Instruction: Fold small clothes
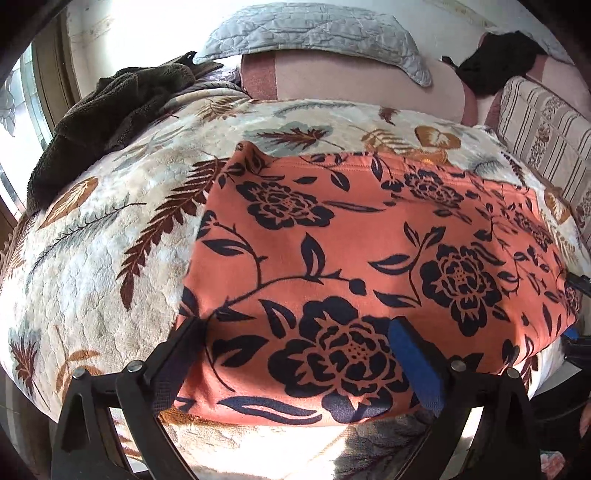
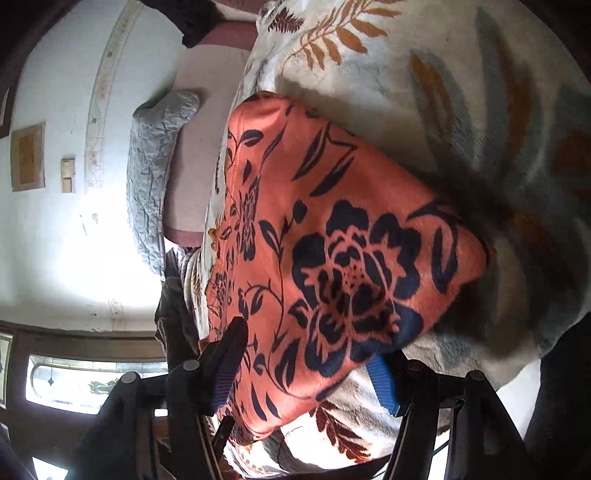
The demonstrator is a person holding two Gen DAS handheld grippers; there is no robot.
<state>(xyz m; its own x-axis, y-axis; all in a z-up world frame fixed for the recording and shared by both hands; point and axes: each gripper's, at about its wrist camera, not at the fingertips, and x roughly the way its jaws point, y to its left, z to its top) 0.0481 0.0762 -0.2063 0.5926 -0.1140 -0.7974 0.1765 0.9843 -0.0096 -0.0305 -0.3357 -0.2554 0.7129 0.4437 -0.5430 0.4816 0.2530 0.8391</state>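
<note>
An orange garment with dark flowers (image 1: 369,236) lies flat and folded on the leaf-patterned blanket (image 1: 92,258). My left gripper (image 1: 295,343) hovers over its near left corner. It is wide open, the black finger (image 1: 177,354) at the cloth's left edge and the blue pad (image 1: 413,362) over the printed flower. My right gripper (image 1: 572,310) shows at the garment's right edge. In the right wrist view, which is rolled sideways, the orange garment (image 2: 332,221) fills the middle. The right gripper (image 2: 306,365) stands open astride its near corner, with the cloth loose between the fingers.
A grey quilted pillow (image 1: 314,33) lies at the head of the bed. A dark brown fleece (image 1: 110,110) is heaped at the back left, a black cloth (image 1: 495,55) at the back right. A striped cushion (image 1: 543,125) runs along the right side. A window is at the left.
</note>
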